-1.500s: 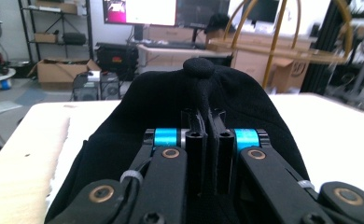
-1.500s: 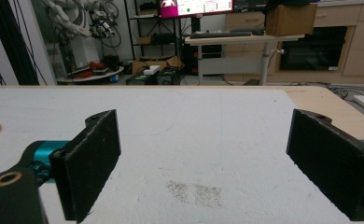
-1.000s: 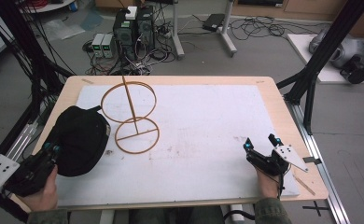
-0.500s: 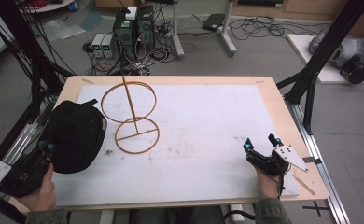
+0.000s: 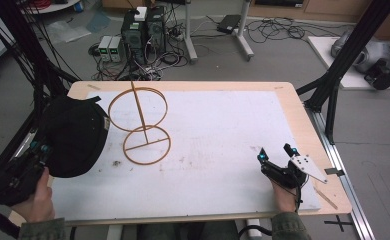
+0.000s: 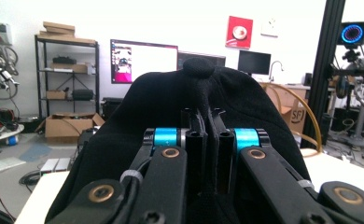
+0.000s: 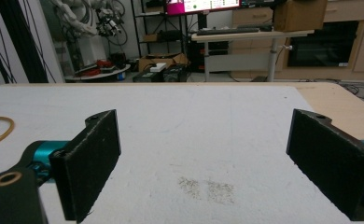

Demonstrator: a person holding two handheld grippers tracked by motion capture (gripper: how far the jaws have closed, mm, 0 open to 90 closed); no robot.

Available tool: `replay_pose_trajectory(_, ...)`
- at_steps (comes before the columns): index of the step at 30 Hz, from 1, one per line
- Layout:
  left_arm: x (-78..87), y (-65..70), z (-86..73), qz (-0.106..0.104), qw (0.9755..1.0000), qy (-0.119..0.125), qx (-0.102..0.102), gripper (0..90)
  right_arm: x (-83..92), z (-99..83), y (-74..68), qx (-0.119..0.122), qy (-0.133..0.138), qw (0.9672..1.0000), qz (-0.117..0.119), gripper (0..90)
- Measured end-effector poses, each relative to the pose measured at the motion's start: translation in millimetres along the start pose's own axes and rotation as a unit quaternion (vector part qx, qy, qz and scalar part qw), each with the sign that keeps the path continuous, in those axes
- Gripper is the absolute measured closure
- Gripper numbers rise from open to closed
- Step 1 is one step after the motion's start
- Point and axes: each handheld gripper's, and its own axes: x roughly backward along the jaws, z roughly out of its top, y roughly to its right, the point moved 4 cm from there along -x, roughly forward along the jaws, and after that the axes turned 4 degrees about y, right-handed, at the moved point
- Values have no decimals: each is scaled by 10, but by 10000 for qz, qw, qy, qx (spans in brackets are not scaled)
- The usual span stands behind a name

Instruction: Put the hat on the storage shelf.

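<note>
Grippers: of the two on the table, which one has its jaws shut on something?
The left gripper, at the table's left edge: its jaws pinch the black cap. The right gripper rests on the white mat with jaws wide apart and nothing between them.

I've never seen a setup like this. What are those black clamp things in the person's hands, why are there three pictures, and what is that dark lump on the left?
There is no robot here: a person holds a hand-operated gripper in each hand. One picture looks down from above the table; the other two come from small cameras riding on each gripper, looking along its two black jaws. The dark lump is a black cap. The left gripper is shut on its fabric, holding it at the table's left edge. The right gripper rests near the right edge with its jaws wide apart and nothing between them. On the white table cover stands a thin wooden stand made of two rings joined by a post.
</note>
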Motion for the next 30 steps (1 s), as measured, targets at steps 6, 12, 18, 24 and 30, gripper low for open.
replay_pose_trajectory(6,-164,17,112,-107,9999,87,41,871,-55,-9,-54,126,-26,9999,108,90)
replay_pose_trajectory(12,-322,95,170,-248,9994,223,92,871,-75,-4,-72,126,-27,9998,134,90)
replay_pose_trajectory(18,-432,145,211,-369,9987,288,211,871,-72,8,-38,57,-5,9999,118,90)
replay_pose_trajectory(24,-537,209,272,-422,9981,350,269,871,-72,15,-28,-15,-2,9999,122,90)
replay_pose_trajectory(30,-649,309,333,-527,9974,422,243,871,-69,19,-29,-26,-1,9999,137,90)
